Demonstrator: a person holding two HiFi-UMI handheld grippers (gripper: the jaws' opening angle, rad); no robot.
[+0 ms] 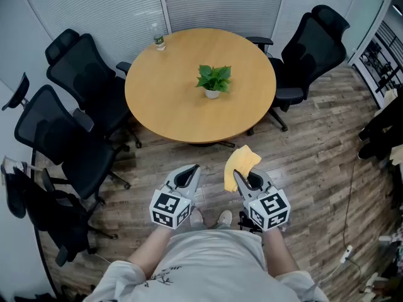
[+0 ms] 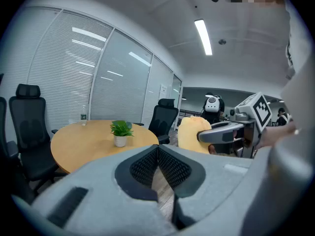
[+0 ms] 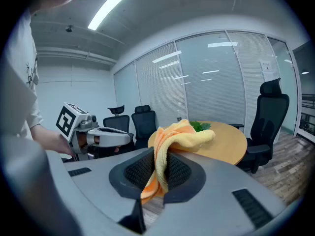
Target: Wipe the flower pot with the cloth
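Observation:
A small white flower pot (image 1: 213, 93) with a green plant stands near the middle of the round wooden table (image 1: 157, 106); the left gripper view also catches the flower pot (image 2: 120, 140). My right gripper (image 1: 238, 178) is shut on a yellow cloth (image 1: 240, 165), which bunches above its jaws and hangs through them as cloth (image 3: 170, 144) in the right gripper view. The left gripper (image 1: 191, 173) is shut with nothing in it, its pads meeting in the left gripper view (image 2: 158, 149). Both are held over the wooden floor, well short of the table's near edge.
Black office chairs stand left of the table (image 1: 82, 74) (image 1: 53, 137) and one to its right (image 1: 312, 46). A clear water bottle (image 1: 157, 38) stands at the table's far left edge. White blinds line the back wall. Dark gear and cables lie at the right edge (image 1: 384, 131).

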